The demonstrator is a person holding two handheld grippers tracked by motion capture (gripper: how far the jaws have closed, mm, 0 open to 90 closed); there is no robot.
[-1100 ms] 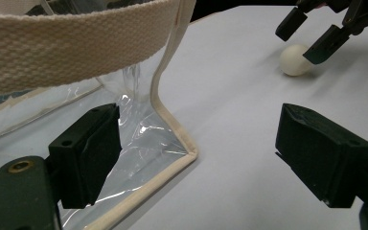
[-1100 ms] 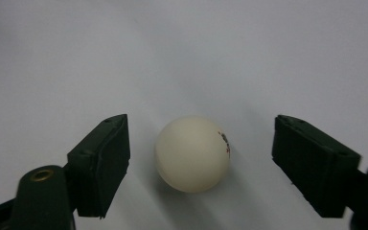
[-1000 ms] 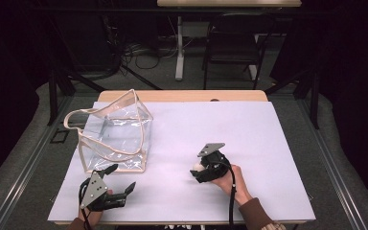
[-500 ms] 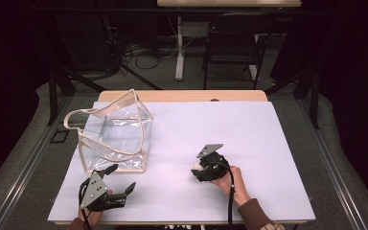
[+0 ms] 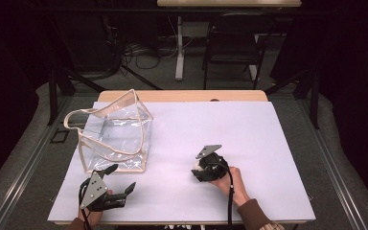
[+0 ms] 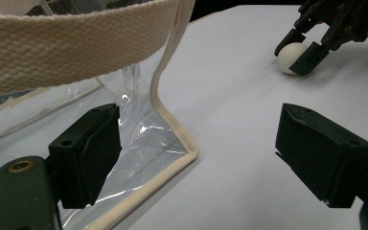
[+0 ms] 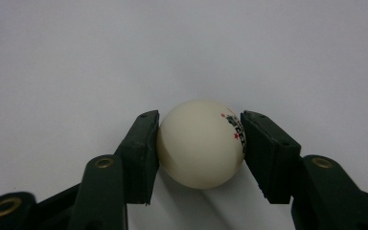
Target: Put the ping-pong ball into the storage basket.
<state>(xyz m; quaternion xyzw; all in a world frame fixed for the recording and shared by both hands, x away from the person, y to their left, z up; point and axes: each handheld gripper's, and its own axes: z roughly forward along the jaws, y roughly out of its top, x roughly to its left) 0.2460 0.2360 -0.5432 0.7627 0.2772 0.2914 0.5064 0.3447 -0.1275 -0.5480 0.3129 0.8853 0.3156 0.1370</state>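
A white table-tennis ball (image 7: 201, 143) with a small printed mark rests on the white table cover (image 5: 249, 134). My right gripper (image 7: 200, 129) is shut on it, a pad pressing each side; its jaws have just been closing on the ball. From above, the right gripper (image 5: 199, 168) sits right of the table's middle, and the ball (image 5: 196, 166) peeks out at its tip. My left gripper (image 5: 120, 177) stands open with nothing between its pads at the front left, just in front of a clear plastic bag (image 5: 115, 136) with beige trim. The left gripper view has the bag's corner (image 6: 172, 143) close ahead and the ball (image 6: 287, 57) far off.
The bag's beige strap (image 6: 76, 43) hangs across the top of the left gripper view. Beyond the table stand a dark chair (image 5: 235, 43) and a table leg (image 5: 179, 48), with cables on the floor. The table's front edge (image 5: 182, 221) runs just before both hands.
The right gripper's jaws have drawn together onto the ball. Both hands and the bag stay where they were.
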